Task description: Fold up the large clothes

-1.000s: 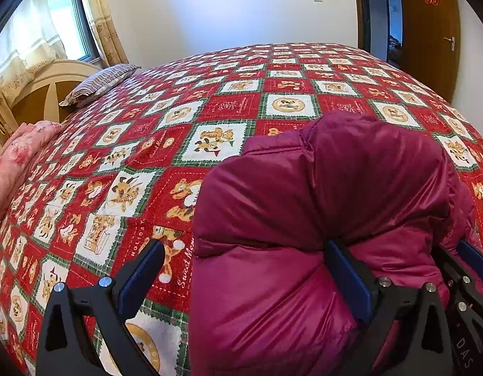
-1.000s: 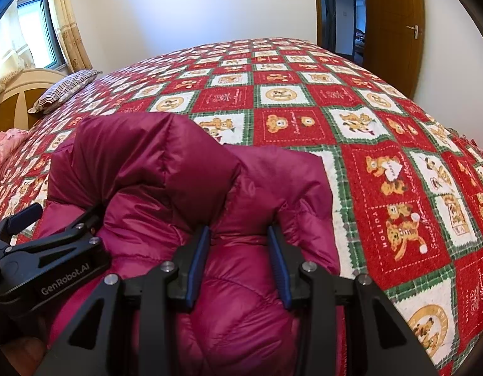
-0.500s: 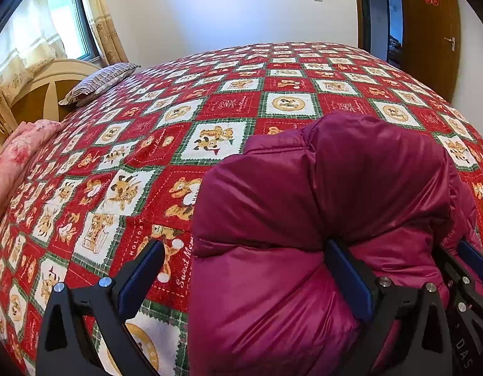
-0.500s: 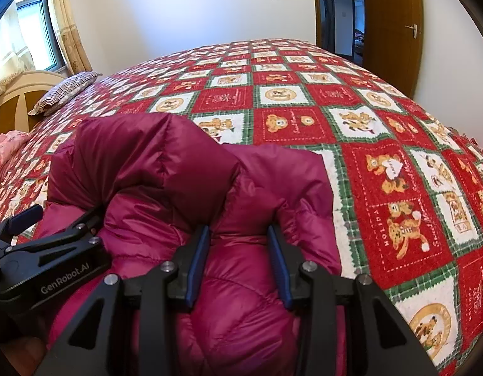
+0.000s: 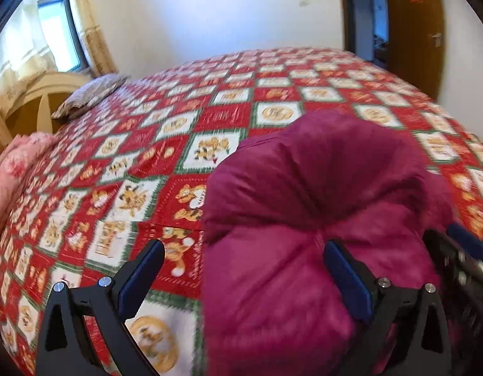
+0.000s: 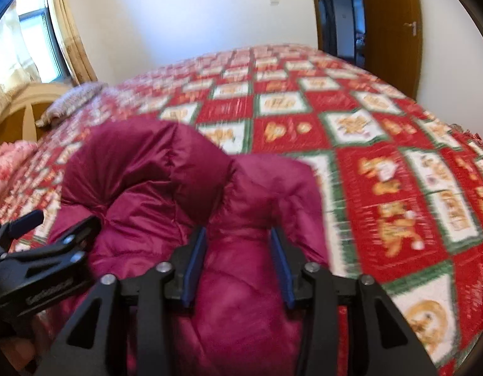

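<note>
Garment: a puffy magenta quilted down jacket (image 5: 304, 219) was seen bunched into a rounded, creased heap with stitched seams.
Place: it was laid on a bed covered by a red, green and white patchwork quilt (image 5: 185, 131).
Left gripper (image 5: 241, 269): spread wide; one pad was pressed into the padding, nothing was clamped.
Right gripper (image 6: 238, 263): jaws were opening, jacket fabric bulged between them.

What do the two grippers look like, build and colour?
Both match. The left gripper and the right gripper have black angular linkage frames with triangular cut-outs, silver round bolt heads at the pivots and flat blue pads on the fingers. White lettering on the left one's side is too blurred to read.
</note>
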Motion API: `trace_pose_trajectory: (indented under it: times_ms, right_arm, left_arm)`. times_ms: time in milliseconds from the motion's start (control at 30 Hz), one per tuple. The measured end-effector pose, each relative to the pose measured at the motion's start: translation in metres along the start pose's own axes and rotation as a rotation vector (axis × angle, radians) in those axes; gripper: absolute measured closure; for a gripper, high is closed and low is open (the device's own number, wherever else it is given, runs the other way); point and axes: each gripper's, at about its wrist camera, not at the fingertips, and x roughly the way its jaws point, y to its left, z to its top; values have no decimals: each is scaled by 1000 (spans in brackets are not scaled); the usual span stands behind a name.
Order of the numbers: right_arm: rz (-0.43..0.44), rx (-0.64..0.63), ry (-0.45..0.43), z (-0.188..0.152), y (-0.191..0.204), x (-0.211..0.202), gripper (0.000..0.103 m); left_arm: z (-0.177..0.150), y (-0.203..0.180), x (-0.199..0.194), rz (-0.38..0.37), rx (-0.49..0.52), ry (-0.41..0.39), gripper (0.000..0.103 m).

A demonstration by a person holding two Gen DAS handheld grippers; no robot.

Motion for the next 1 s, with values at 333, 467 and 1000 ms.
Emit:
trace_pose_trajectory:
  times_ms: [333,467,1000]
  right_arm:
    - [-7,112,-11,-23,-27,-34,37]
    - [10,119,26,-28,-27,-28,37]
    - [137,112,93,-38,-23,-10,65]
  left_arm:
    - [-44,26,-25,-123,-53,18,1]
    - [-51,26,-20,-149,-88,24,1]
    - [-51,0,-11,-300,-3,27,32]
